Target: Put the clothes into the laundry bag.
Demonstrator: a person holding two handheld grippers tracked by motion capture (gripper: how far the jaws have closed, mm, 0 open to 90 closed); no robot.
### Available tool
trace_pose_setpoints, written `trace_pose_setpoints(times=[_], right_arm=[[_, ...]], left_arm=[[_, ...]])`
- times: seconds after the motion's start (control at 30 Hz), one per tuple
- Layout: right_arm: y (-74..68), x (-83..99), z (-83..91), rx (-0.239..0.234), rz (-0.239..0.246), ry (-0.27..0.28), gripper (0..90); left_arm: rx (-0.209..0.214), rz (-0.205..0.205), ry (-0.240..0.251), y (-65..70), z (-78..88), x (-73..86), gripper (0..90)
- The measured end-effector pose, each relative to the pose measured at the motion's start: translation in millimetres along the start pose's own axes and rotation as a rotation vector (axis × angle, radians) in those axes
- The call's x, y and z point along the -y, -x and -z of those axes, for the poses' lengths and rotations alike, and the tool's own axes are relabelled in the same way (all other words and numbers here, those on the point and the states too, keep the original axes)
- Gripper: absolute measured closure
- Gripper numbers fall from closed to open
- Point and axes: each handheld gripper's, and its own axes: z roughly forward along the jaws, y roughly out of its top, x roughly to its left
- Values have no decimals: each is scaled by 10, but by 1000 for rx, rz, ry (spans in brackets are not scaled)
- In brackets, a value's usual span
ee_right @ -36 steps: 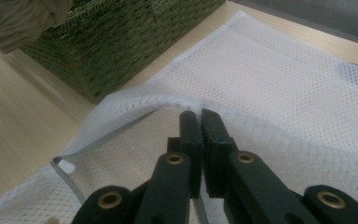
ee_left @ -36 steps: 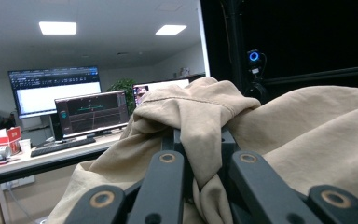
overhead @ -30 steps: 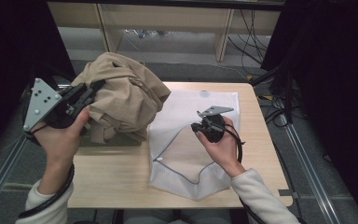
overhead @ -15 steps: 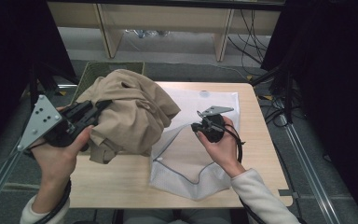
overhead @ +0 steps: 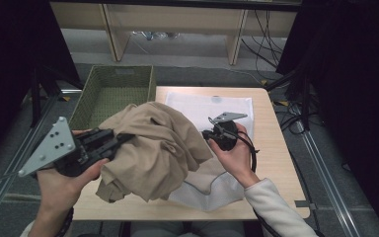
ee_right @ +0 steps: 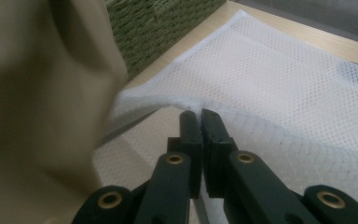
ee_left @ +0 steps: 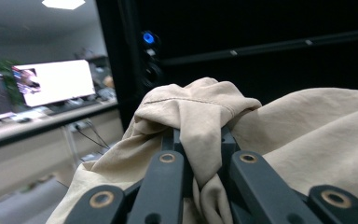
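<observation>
A crumpled beige garment [overhead: 153, 150] hangs in the air over the front left of the table, and my left gripper [overhead: 123, 139] is shut on a bunched fold of it [ee_left: 200, 126]. A white mesh laundry bag [overhead: 212, 111] lies flat across the table's middle. My right gripper [overhead: 211, 136] is shut on the bag's upper edge [ee_right: 186, 103] and lifts it slightly off the lower layer, so the mouth gapes. The garment [ee_right: 32, 93] hangs close beside that edge and hides the bag's near left part.
A green woven basket [overhead: 113, 94] stands off the table's far left corner. The wooden table [overhead: 276, 148] has bare surface along its right side. Black frames, cables and shelving surround it.
My left hand has carried the garment rightward and toward the front, off the basket, which now shows, and over the bag's left part. The right hand has kept still.
</observation>
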Motion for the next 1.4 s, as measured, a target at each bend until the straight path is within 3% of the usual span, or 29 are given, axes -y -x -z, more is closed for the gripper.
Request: trace_pose_setpoints(times=[0.07, 0.1, 0.17, 0.2, 0.23, 0.3, 0.47, 0.5, 0.53, 0.6, 0.63, 0.67, 0.8, 0.87, 0.97, 1.03, 1.1, 1.13, 1.23, 1.4], right_arm=[[-6, -1, 3, -2, -9, 0, 897], [11, -8, 6, -4, 15, 7, 898], [10, -9, 5, 0, 20, 15, 898], [-3, -17, 19, -1, -1, 13, 898], [-8, -18, 23, 8, 1, 20, 899], [-23, -21, 25, -1, -13, 13, 899], [-16, -21, 24, -2, 2, 25, 899], [-32, -28, 48, -10, -23, 11, 899], [-32, -28, 48, -10, -23, 11, 899], [-13, -35, 41, -18, 24, 39, 899], [-30, -38, 51, -22, -3, 32, 900], [-23, -38, 58, -16, 21, 35, 899], [-40, -46, 69, -21, 15, 37, 900], [-57, -51, 84, -23, -11, 30, 900], [-63, -53, 90, -28, -22, 26, 899], [-59, -52, 82, -29, -17, 35, 900], [-61, -51, 88, -29, -22, 38, 899], [-52, -57, 97, -25, -12, 33, 900], [-58, -60, 105, -32, -10, 30, 899], [-61, -65, 118, -33, -3, 36, 900]], left_arm=[[14, 2, -13, 13, -35, 24, 857], [44, 6, -49, 32, -110, 84, 857], [62, 14, -65, 40, -155, 121, 857], [84, 24, -111, 52, -253, 206, 857], [84, 24, -111, 52, -253, 206, 856], [112, 37, -170, 66, -410, 347, 856], [119, 39, -240, 65, -606, 514, 856], [140, 31, -279, 73, -706, 592, 855], [140, 31, -279, 73, -706, 592, 855], [153, 16, -327, 104, -850, 686, 855], [159, 19, -339, 113, -900, 719, 854], [159, 19, -339, 113, -900, 719, 854], [188, 0, -431, 153, -1139, 900, 854], [192, 2, -445, 155, -1186, 943, 853], [215, 26, -514, 161, -1376, 1128, 853], [214, 22, -542, 153, -1461, 1214, 853], [213, 37, -541, 151, -1502, 1260, 853], [198, 45, -573, 129, -1564, 1326, 852], [195, 32, -580, 108, -1638, 1390, 852], [154, 42, -634, 75, -1741, 1523, 852]])
